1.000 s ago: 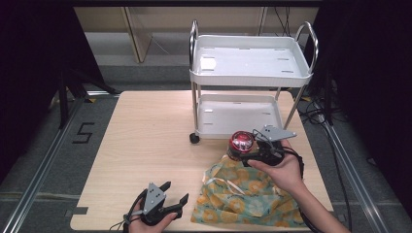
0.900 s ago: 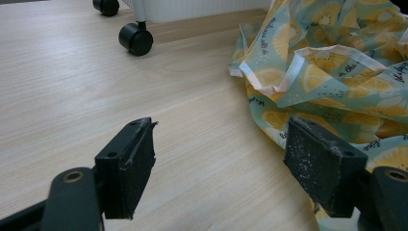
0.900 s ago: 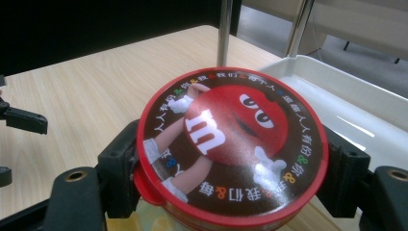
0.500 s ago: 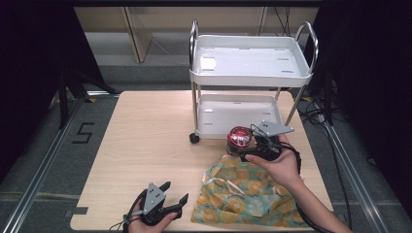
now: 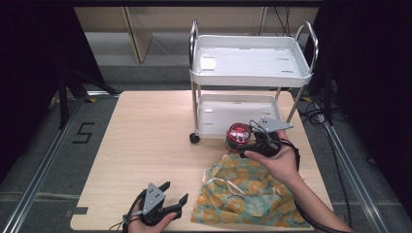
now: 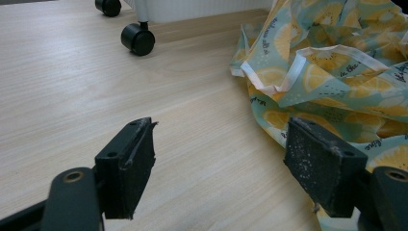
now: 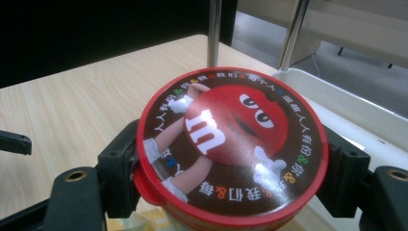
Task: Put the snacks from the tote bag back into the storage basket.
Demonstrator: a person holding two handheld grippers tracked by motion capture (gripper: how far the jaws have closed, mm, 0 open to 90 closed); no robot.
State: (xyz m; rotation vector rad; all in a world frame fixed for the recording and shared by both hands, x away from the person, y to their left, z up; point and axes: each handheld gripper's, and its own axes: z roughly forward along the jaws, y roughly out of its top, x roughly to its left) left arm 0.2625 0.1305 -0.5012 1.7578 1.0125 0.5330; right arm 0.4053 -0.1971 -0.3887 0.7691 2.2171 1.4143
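right hand-held gripper (image 5: 243, 141) clamps the red candy tin (image 7: 231, 144) between its jaws, beside the cart (image 5: 250, 77).

Even overhead light on the pale wooden table (image 5: 145, 145), dark surroundings at both sides, white cart (image 5: 250, 63) slightly washed out, soft faint shadows, soft glare on the glossy red lid (image 7: 231, 144), close black jaws a little blurred, backgrounds soft.

Round red-lidded candy tin (image 7: 231, 144), upright, clamped beside cart's lower tray (image 5: 218, 116); lemon-print cloth (image 5: 243, 194) crumpled below.
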